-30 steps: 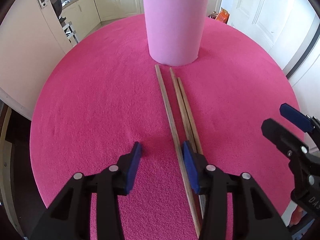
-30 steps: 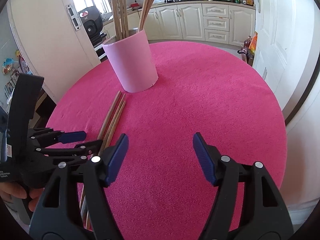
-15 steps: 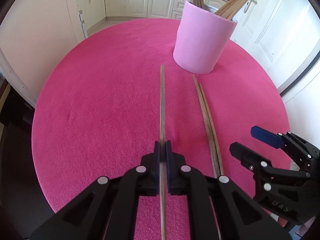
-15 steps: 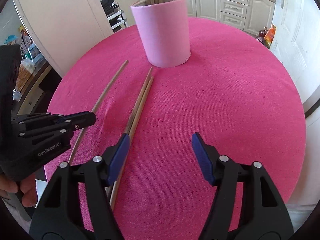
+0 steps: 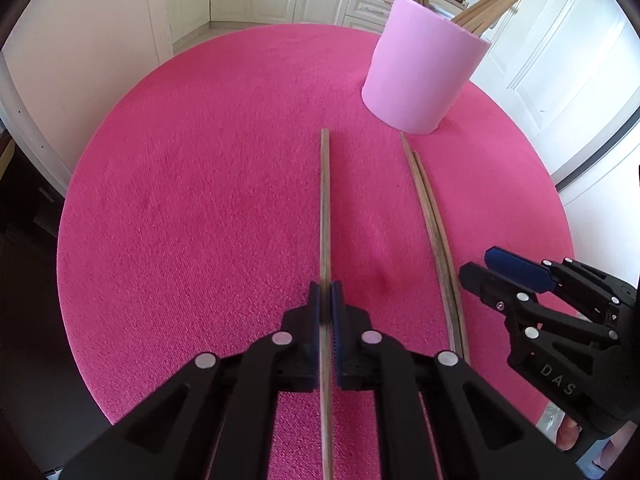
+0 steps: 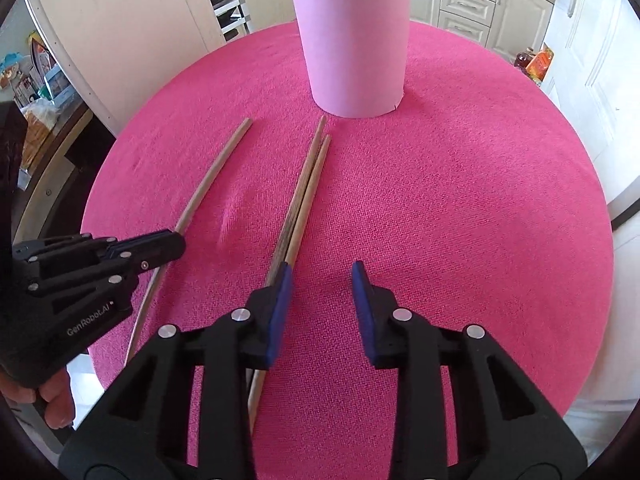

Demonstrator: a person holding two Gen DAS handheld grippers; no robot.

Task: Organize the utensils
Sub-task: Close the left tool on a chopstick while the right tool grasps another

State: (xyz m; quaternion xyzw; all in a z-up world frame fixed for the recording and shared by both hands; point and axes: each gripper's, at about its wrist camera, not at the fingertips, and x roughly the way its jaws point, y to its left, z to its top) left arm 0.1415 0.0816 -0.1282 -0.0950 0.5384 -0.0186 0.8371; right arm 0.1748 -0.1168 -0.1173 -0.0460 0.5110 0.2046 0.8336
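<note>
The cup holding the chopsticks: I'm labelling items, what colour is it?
Light pink cup, paler than the deep pink tablecloth; clearest in the right wrist view.

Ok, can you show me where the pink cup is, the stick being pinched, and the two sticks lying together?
pink cup (image 6: 354, 46), right wrist view, front wall.
pinched stick (image 5: 325, 208), left wrist view, middle of shaft.
two sticks (image 6: 305, 188), right wrist view, where they lie side by side.

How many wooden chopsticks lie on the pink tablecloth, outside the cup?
3. One wooden chopstick is clamped in the left gripper; a touching pair lies beside the right gripper, whose empty jaws are closing.
</note>
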